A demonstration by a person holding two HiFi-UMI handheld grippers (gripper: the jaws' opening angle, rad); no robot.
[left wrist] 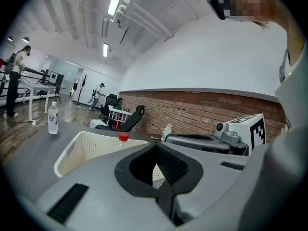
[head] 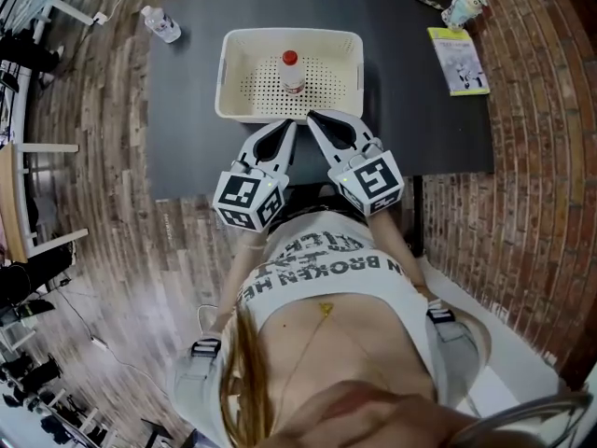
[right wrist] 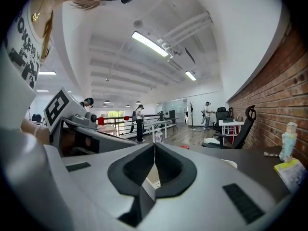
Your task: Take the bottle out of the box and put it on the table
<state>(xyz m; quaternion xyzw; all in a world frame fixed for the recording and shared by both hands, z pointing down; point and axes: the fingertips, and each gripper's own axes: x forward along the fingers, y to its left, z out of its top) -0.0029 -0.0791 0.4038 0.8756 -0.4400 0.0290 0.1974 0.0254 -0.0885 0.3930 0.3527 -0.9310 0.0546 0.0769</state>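
Note:
A clear bottle with a red cap (head: 292, 71) stands in a cream perforated box (head: 239, 75) on the dark table (head: 187, 119). Both grippers hover side by side just short of the box's near rim, pointing at it. My left gripper (head: 293, 123) is shut and holds nothing; its own view shows the red cap (left wrist: 123, 136) over the box wall (left wrist: 77, 153), beyond the shut jaws (left wrist: 156, 145). My right gripper (head: 311, 116) is shut too and empty. In its view the cap (right wrist: 184, 147) peeks past the shut jaws (right wrist: 154, 144).
A second water bottle (head: 161, 23) lies at the table's far left corner. A yellow-green booklet (head: 457, 61) and a small cup (head: 464, 9) sit at the far right. The person's body is close behind the grippers. People and office chairs are in the room beyond.

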